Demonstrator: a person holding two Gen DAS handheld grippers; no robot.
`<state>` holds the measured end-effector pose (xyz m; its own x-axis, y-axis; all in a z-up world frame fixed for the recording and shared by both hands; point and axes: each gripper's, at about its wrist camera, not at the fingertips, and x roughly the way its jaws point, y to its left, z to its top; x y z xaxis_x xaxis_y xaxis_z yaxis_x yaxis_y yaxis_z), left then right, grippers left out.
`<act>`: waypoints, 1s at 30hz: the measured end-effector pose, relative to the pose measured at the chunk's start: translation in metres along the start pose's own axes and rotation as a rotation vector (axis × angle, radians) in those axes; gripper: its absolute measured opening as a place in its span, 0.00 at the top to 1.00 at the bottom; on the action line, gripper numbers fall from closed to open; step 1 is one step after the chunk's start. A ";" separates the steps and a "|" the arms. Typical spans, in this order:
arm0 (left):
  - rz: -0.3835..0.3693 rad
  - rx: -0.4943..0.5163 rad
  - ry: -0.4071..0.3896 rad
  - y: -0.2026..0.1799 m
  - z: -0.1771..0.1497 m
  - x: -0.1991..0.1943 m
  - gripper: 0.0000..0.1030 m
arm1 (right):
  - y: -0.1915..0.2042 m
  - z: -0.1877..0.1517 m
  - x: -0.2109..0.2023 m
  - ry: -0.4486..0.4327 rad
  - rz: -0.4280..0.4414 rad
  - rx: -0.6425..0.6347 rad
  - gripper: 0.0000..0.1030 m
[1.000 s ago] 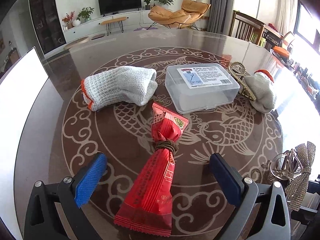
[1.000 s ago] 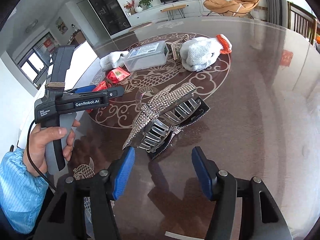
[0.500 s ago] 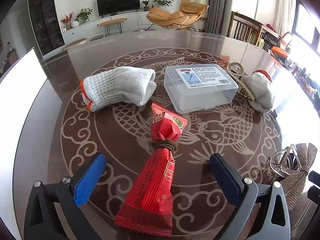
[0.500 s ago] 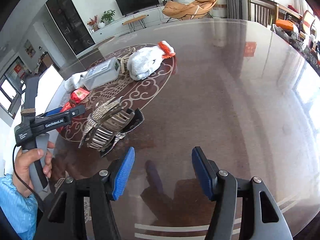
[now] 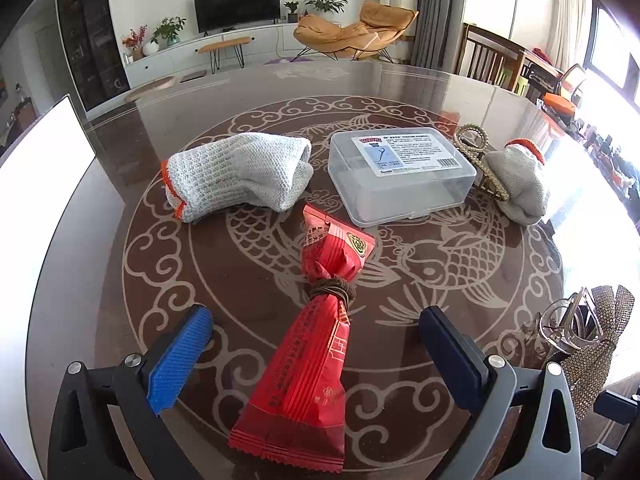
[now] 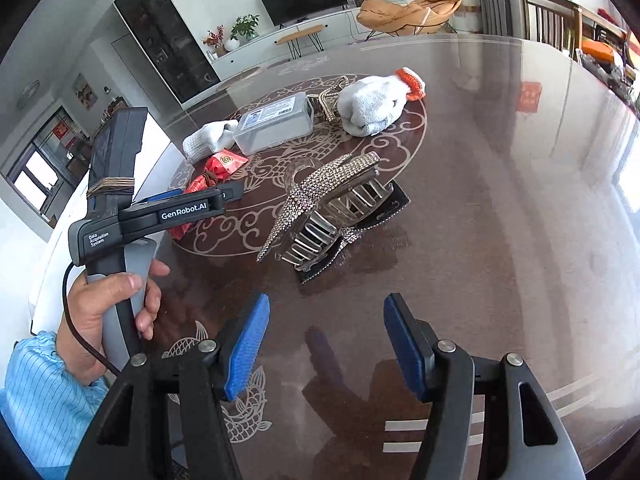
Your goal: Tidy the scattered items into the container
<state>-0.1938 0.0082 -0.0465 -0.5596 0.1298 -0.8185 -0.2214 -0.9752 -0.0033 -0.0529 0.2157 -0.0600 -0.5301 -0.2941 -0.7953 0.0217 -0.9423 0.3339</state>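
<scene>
A red snack packet (image 5: 316,320), tied at its waist with a brown band, lies on the table between the fingers of my left gripper (image 5: 316,354), which stands open without touching it. Behind it are a grey knit glove (image 5: 236,172) and a clear plastic box (image 5: 400,172) with its lid down. A gold hair clip (image 5: 480,160) and a second glove (image 5: 520,184) lie right of the box. A rhinestone claw clip (image 6: 328,208) sits just ahead of my right gripper (image 6: 326,344), which is open and holds nothing.
The round dark table (image 6: 500,208) has a wide bare stretch to the right of the claw clip. A hand (image 6: 104,312) in a blue sleeve holds the left gripper's handle at the table's near left. A white board (image 5: 36,184) stands at the left edge.
The right wrist view swung away to the right, leaving the claw clip off to the left, then came back so the clip lies ahead again. The left gripper stayed put.
</scene>
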 end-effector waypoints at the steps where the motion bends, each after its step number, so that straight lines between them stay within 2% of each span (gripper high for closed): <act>1: 0.000 0.000 0.000 0.000 0.000 0.000 0.00 | 0.002 0.000 0.002 0.007 0.026 0.017 0.41; 3: 0.000 0.000 0.000 0.000 0.000 0.000 0.00 | 0.011 0.003 0.007 0.017 0.051 0.021 0.41; 7: 0.000 0.000 0.000 0.000 0.000 0.000 0.00 | 0.033 0.011 0.028 0.062 -0.015 -0.068 0.41; 9: 0.000 0.000 0.000 0.000 0.000 0.000 0.00 | 0.036 0.014 0.034 0.042 -0.083 -0.123 0.41; 11: 0.000 0.000 0.000 0.000 -0.001 0.000 0.00 | 0.028 0.017 0.036 -0.006 -0.204 -0.161 0.40; 14: 0.000 0.000 0.000 0.000 -0.001 0.000 0.00 | -0.006 0.022 0.032 -0.065 -0.333 -0.119 0.40; 16: 0.000 0.000 0.000 0.000 -0.001 0.000 0.00 | -0.029 0.024 0.022 -0.079 -0.389 -0.066 0.40; 20: 0.000 -0.001 0.000 0.000 -0.001 0.000 0.00 | -0.046 0.018 0.003 -0.077 -0.311 -0.064 0.40; 24: 0.000 -0.001 0.000 0.000 -0.001 0.000 0.00 | -0.041 0.012 -0.006 -0.049 -0.200 -0.165 0.40; 26: 0.000 -0.001 0.000 0.000 -0.001 0.001 0.00 | -0.036 0.013 -0.007 -0.050 -0.180 -0.223 0.40; 30: 0.001 0.000 -0.001 0.000 -0.001 0.001 0.00 | -0.032 0.019 0.003 -0.024 -0.147 -0.250 0.40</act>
<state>-0.1930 0.0082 -0.0478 -0.5604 0.1295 -0.8181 -0.2210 -0.9753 -0.0030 -0.0711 0.2485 -0.0634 -0.5628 -0.1503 -0.8128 0.1500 -0.9856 0.0783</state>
